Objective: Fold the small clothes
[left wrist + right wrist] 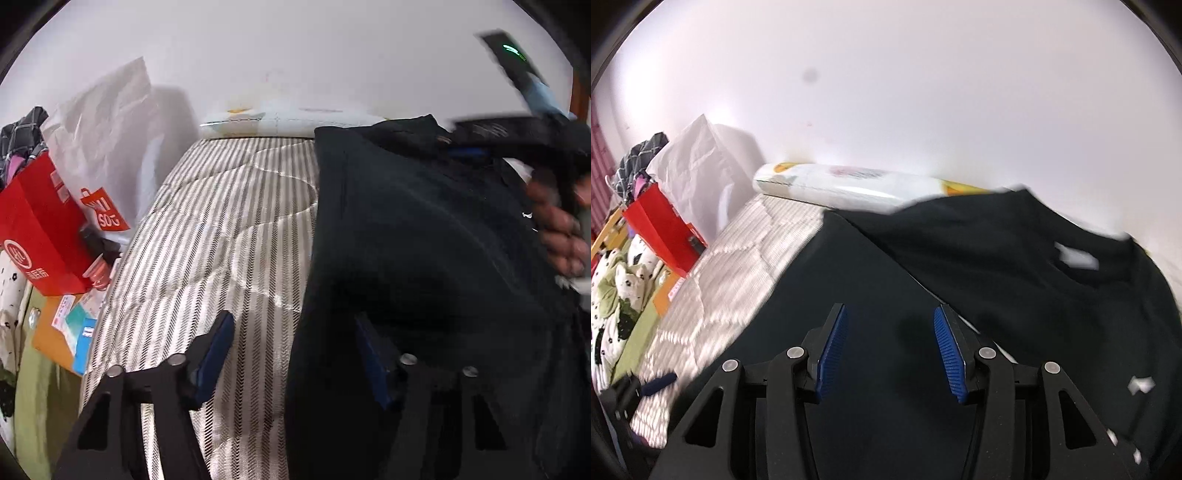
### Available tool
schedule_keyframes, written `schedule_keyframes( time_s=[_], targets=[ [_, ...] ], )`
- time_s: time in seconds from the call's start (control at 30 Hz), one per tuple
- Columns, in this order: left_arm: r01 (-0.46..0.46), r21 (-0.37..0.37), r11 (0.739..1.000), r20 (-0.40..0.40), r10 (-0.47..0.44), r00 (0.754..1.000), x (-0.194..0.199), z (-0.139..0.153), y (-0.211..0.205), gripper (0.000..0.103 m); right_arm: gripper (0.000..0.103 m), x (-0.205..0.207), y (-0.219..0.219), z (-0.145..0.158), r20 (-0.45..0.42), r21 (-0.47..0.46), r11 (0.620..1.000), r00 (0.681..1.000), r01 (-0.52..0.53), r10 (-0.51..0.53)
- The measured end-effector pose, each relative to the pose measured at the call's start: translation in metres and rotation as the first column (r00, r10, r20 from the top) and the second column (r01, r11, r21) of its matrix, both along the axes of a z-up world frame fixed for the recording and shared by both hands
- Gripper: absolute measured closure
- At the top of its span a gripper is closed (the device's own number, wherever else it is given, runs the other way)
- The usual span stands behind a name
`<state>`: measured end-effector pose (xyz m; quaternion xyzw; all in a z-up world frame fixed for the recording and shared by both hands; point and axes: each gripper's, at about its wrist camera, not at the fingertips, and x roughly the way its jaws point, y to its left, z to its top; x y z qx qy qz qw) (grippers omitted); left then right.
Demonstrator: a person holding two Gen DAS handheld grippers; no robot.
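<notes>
- Garment (960, 266): dark top, flat on striped bed (221, 229), partly folded.
- L gripper (291, 354) & R gripper (890, 347): fingers spread, holding nothing.
- Risk: fold prob. slips if one layer pinched; views blurred.

Wall: I'm seeing a plain white wall (886, 92) catching soft light.
Bed: a striped mattress (221, 240) is running toward it.
Left side: a red bag (40, 229) is leaning there.
</notes>
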<state>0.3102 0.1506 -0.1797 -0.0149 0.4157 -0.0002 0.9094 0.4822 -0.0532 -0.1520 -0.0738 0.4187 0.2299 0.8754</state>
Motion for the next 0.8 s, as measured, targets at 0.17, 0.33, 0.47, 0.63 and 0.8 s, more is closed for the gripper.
schedule_keyframes(
  time_s=[0.17, 0.33, 0.47, 0.63, 0.8],
  targets=[
    [0.009, -0.024, 1.0, -0.012, -0.009, 1.0, 0.004, -0.006, 0.001, 0.059, 0.054, 0.041, 0.046, -0.017, -0.025, -0.008, 0.997, 0.997, -0.072, 0.072],
    [0.03, -0.053, 0.998, 0.008, -0.029, 1.0, 0.0, -0.005, -0.001, 0.082, 0.054, 0.075, 0.066, -0.037, -0.073, 0.042, 0.994, 0.992, -0.099, 0.102],
    [0.021, -0.095, 0.995, 0.029, -0.018, 0.999, -0.004, -0.001, 0.002, 0.095, 0.093, 0.086, 0.078, -0.04, -0.097, 0.092, 0.984, 0.983, -0.15, 0.159],
    [-0.046, -0.145, 0.988, 0.045, 0.053, 0.998, -0.006, 0.001, 0.017, 0.097, 0.094, 0.084, 0.104, -0.02, 0.002, 0.12, 0.97, 0.977, -0.212, 0.214],
    [-0.067, -0.18, 0.981, 0.015, 0.07, 0.997, -0.005, -0.003, 0.025, 0.097, 0.094, 0.091, 0.143, -0.039, -0.013, 0.045, 0.974, 0.975, -0.221, 0.222]
  ],
)
